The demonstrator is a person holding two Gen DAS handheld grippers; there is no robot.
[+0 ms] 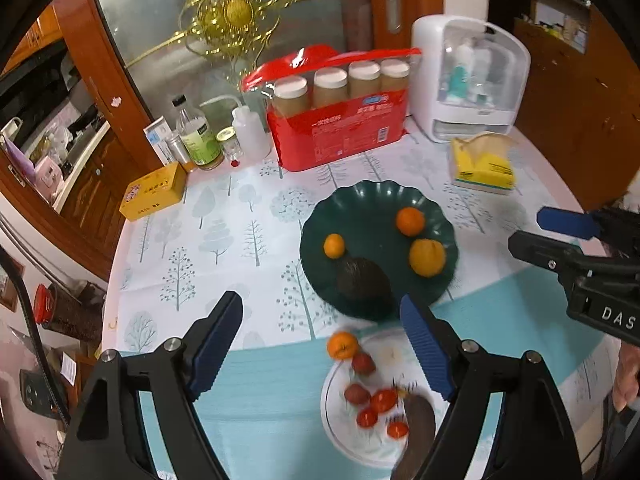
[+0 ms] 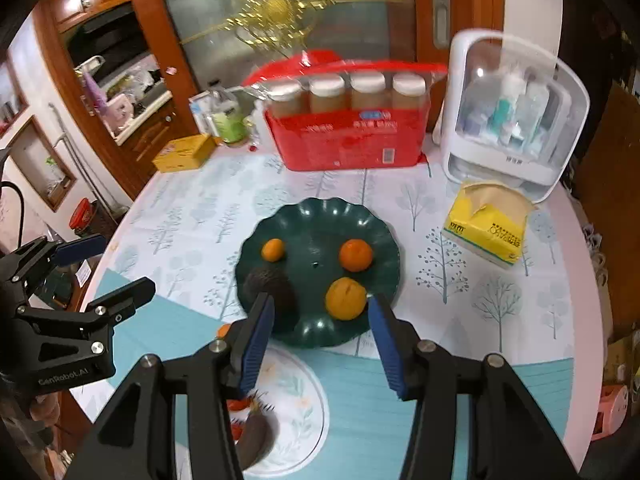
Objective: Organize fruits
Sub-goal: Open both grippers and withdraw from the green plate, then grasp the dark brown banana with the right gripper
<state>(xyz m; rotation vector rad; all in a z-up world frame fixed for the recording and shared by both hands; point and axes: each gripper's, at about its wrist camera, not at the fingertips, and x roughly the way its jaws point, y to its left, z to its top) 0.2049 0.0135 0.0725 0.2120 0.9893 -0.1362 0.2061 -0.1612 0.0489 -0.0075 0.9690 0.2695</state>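
Note:
A dark green scalloped plate (image 1: 372,204) (image 2: 320,216) holds three oranges (image 1: 410,221) (image 2: 355,255) and a dark avocado (image 1: 362,280) (image 2: 274,284). Nearer me, a white patterned plate (image 1: 340,432) (image 2: 296,392) holds an orange (image 1: 342,345), several small red fruits (image 1: 383,400) and a dark avocado (image 1: 418,424) (image 2: 256,436). My left gripper (image 1: 320,344) is open and empty above the white plate. My right gripper (image 2: 320,336) is open and empty over the near rim of the green plate. Each gripper shows at the edge of the other's view.
The round table (image 2: 560,280) has a tree-print cloth. At the back stand a red pack of jars (image 1: 340,120), a white cabinet box (image 1: 472,76), a yellow tissue pack (image 1: 484,168), a yellow tin (image 1: 154,192) and several bottles (image 1: 198,136).

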